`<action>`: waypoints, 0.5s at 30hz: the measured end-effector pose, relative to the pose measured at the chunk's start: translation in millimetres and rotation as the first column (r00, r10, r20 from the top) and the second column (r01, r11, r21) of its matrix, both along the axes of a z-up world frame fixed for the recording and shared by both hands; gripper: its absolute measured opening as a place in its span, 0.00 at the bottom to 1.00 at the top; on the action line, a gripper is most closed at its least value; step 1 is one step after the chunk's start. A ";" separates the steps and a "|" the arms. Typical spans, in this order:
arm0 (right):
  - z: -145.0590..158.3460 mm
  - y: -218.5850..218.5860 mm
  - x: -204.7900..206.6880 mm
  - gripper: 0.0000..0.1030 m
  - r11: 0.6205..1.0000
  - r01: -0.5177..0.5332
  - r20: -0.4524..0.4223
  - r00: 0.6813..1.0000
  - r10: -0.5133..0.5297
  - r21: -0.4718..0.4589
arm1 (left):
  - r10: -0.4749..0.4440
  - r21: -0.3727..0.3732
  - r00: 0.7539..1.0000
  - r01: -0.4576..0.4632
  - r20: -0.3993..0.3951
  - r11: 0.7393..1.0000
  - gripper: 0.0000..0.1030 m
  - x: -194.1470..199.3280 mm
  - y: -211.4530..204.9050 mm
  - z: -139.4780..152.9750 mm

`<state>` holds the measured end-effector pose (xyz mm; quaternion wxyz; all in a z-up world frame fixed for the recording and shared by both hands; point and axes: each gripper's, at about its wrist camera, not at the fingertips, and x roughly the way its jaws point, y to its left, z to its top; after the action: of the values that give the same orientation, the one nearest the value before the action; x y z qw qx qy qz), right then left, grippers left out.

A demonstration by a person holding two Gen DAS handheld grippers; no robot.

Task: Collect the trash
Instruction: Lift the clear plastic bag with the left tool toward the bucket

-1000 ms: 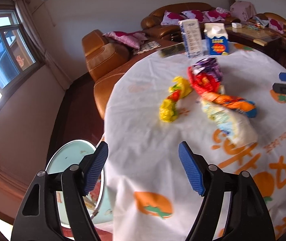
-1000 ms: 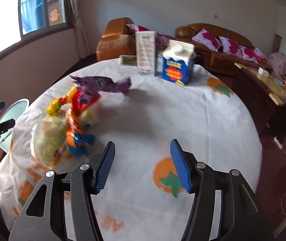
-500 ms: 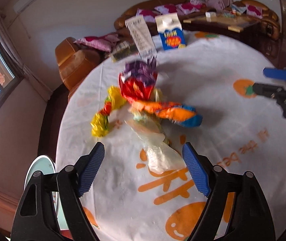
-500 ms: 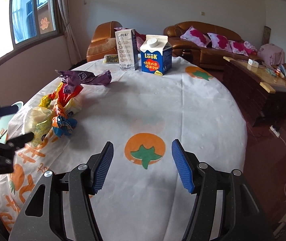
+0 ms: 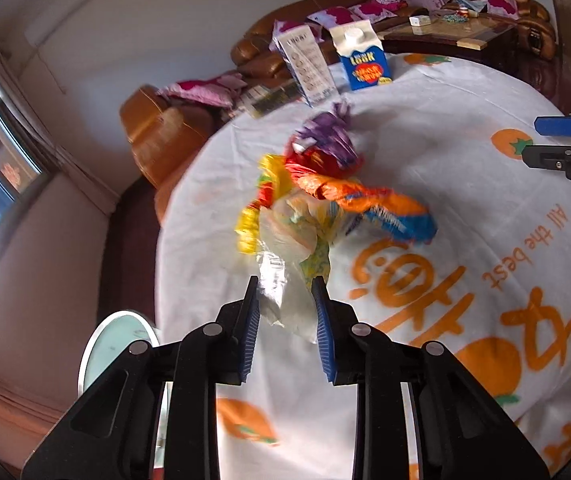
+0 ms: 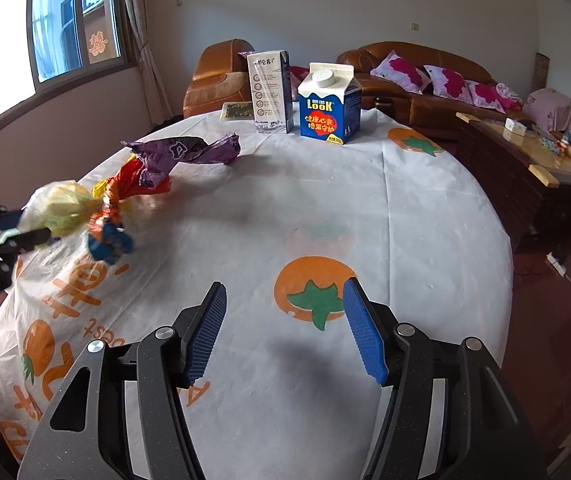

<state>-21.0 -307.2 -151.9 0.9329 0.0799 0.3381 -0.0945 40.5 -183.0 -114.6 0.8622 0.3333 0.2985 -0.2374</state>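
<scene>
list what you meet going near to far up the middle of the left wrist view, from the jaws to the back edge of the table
left gripper closing on the clear plastic bag → orange and blue wrapper → red wrapper → purple wrapper → white carton and blue milk carton

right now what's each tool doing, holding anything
Left tool: jaws closing around the pale plastic bag; a firm grip cannot be told yet.
Right tool: open, holding nothing, above the tablecloth.

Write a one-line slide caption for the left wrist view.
Left gripper closing around a pale plastic bag at the near end of a wrapper pile on the tablecloth.
</scene>
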 end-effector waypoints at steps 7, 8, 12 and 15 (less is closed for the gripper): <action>-4.1 5.0 3.5 0.59 1.000 -0.010 -0.010 1.000 0.010 -0.002 | 0.014 -0.055 1.000 -0.013 0.010 0.998 0.22 0.3 32.5 29.8; -4.3 5.8 3.8 0.59 1.000 -0.011 -0.011 1.000 0.011 -0.002 | 0.020 -0.058 1.000 -0.019 0.021 0.998 0.22 0.7 35.0 32.8; -4.0 5.1 5.0 0.59 1.000 -0.007 -0.009 1.000 0.007 0.001 | 0.055 -0.079 0.997 -0.051 0.048 0.996 0.22 6.2 44.4 44.0; -2.1 4.2 8.1 0.59 1.000 -0.004 -0.006 1.000 0.004 0.010 | 0.081 -0.104 0.994 -0.074 0.067 0.992 0.21 9.8 53.5 51.4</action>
<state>-12.8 -303.1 -154.0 0.9316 0.0838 0.3416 -0.0912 50.3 -129.5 -63.2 0.8967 0.2856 0.2678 -0.2066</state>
